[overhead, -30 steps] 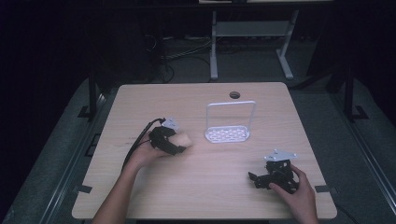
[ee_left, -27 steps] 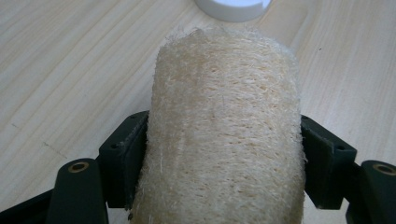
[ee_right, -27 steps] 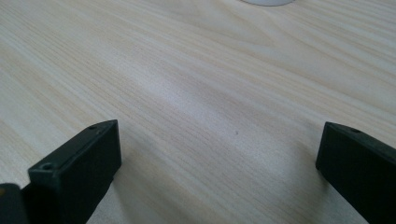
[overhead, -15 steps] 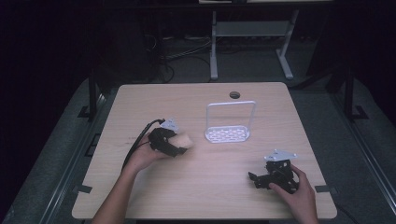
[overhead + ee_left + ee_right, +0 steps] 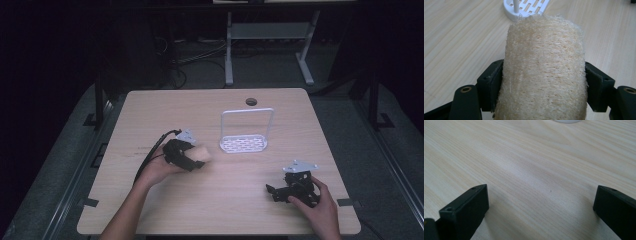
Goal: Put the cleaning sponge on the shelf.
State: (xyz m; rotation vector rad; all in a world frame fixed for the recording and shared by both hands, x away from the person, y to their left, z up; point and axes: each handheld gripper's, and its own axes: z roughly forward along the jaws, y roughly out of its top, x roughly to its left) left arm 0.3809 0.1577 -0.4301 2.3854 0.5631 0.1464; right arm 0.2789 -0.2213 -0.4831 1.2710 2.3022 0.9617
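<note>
The left tongs (image 5: 197, 159) are clamped on a loofah sponge (image 5: 545, 72). In the left gripper view its two black jaws press against the sponge's sides, and the pale, coarse, fibrous roll stands up between them and reaches well past their tips. In the high view the sponge (image 5: 202, 154) shows as a small tan lump at the front of these tongs, held just above the desk (image 5: 150, 110) left of its middle. The person's left hand (image 5: 160, 170) grips the tongs from behind, and a black cable (image 5: 150, 157) trails off toward the left edge of the desk.

The right tongs (image 5: 280, 192) are spread apart with nothing between them. In the right gripper view the two black jaws stand wide at the lower corners, over bare light wood grain. In the high view these tongs sit low at the front right part of the desk, under a grey three-cornered plate (image 5: 300, 166), with the person's right hand (image 5: 317, 202) wrapped around them from the right.

A white rack (image 5: 246, 131) stands near the middle of the desk, between the two tongs and farther back. It has a slotted oval base and a tall upright wire loop. In the left gripper view a corner of its base (image 5: 529, 6) with one post shows just beyond the top of the sponge.

A round dark hole (image 5: 251, 101) lies in the desk top behind the rack, near the far edge.
</note>
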